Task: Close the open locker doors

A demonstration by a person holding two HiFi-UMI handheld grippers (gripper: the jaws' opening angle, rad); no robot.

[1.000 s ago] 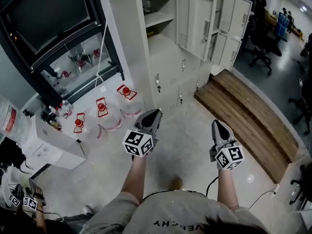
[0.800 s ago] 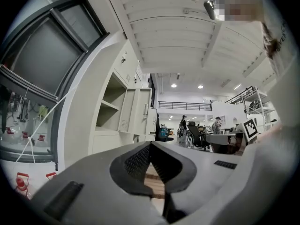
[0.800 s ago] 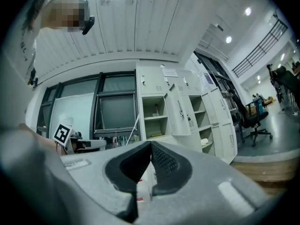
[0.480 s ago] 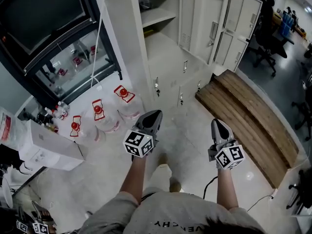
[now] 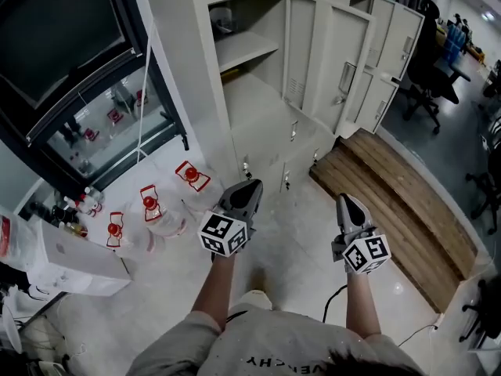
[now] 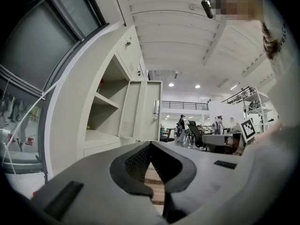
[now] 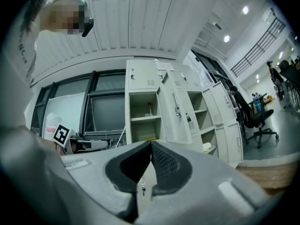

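Shirt (image 5: 274, 341) print ends "CHY"; locker doors (image 5: 346, 61) stand open.

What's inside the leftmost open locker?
A shelf splits it. On the shelf stands a small bottle-like item; lower down lies something yellow, too small to identify. The right gripper covers the compartment's bottom edge in its own view.

Grey short-sleeved tee (image 5: 275, 348), dark lettering across the chest. Grey plastic left claw (image 5: 252, 183) and right claw (image 5: 345, 199), black-and-white marker cube (image 5: 222, 234) on each. Thin black cable (image 5: 335, 298) by the right forearm.
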